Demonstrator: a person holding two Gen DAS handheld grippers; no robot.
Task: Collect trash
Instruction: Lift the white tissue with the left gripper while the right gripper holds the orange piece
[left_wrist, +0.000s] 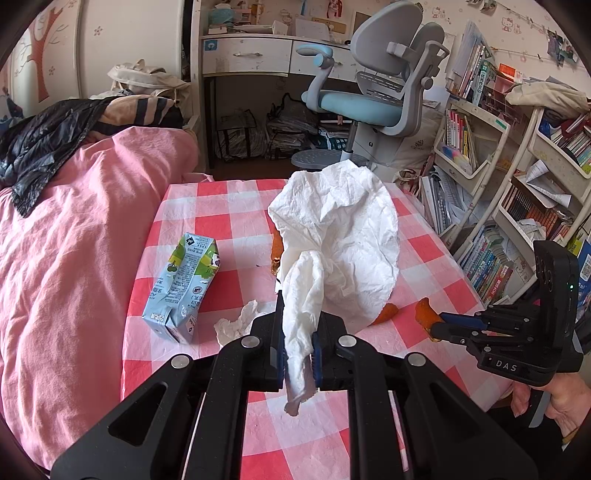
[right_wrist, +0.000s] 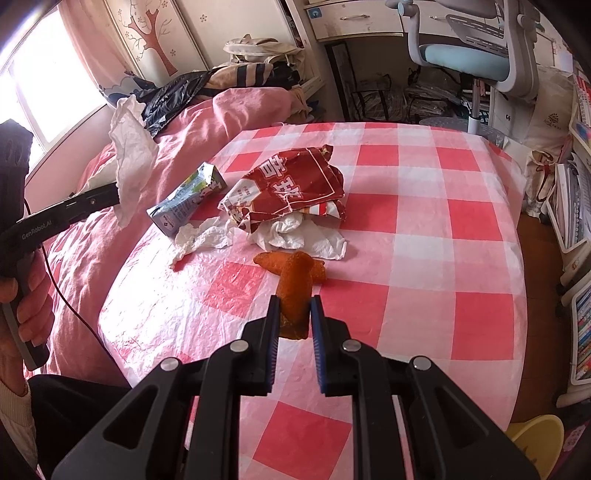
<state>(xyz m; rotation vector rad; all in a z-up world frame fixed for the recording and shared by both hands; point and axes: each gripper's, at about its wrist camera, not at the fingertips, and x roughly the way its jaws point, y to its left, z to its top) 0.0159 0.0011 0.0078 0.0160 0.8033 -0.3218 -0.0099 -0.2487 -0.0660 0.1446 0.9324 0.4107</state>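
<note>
Here the left gripper (left_wrist: 298, 332) clenches a twisted, crinkled white tissue (left_wrist: 340, 236), held up above the checked cloth (right_wrist: 424, 229). The right gripper (right_wrist: 294, 306) pinches a rough, curled orange peel (right_wrist: 293, 291) — lifted just over that cloth. Beyond the peel lie another peel piece (right_wrist: 269, 260), soft crumpled tissues (right_wrist: 299, 236), a glossy red wrapper (right_wrist: 291, 188) and a dented carton (right_wrist: 188, 199) — all on the cloth.

Place: we see a child's bedroom at home.
Left: we see a bed (left_wrist: 74, 236) with pink bedding.
Far: we see a study chair (left_wrist: 373, 92) and drawers (left_wrist: 247, 55).
Right: we see crowded bookshelves (left_wrist: 524, 206) and cartoon wall stickers (left_wrist: 511, 24).
</note>
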